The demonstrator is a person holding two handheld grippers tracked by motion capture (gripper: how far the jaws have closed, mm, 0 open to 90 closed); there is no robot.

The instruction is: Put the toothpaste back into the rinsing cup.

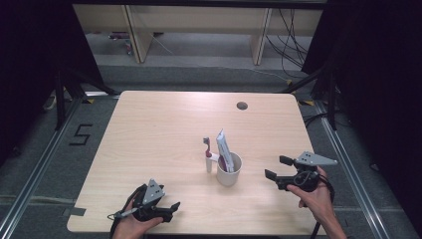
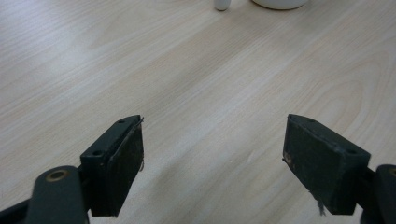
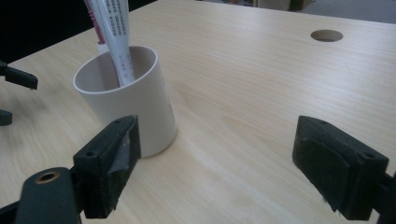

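A white cup [image 1: 229, 172] stands on the table, right of centre and towards the near side. A white and pink toothpaste tube [image 1: 223, 149] leans upright inside it. A toothbrush [image 1: 208, 155] with a white handle and red head stands just left of the cup. My left gripper [image 1: 171, 209] rests low near the table's front edge, open, with bare wood between its jaws [image 2: 212, 158]. My right gripper [image 1: 277, 167] hovers open to the right of the cup, apart from it. In the right gripper view the cup [image 3: 128, 98] and tube [image 3: 114, 32] sit beyond the left jaw of the right gripper [image 3: 215, 163].
The light wooden table [image 1: 164, 129] has a round cable hole [image 1: 242, 105] at its far right. Black curtains flank both sides. Wooden furniture legs and cables lie on the floor beyond the far edge.
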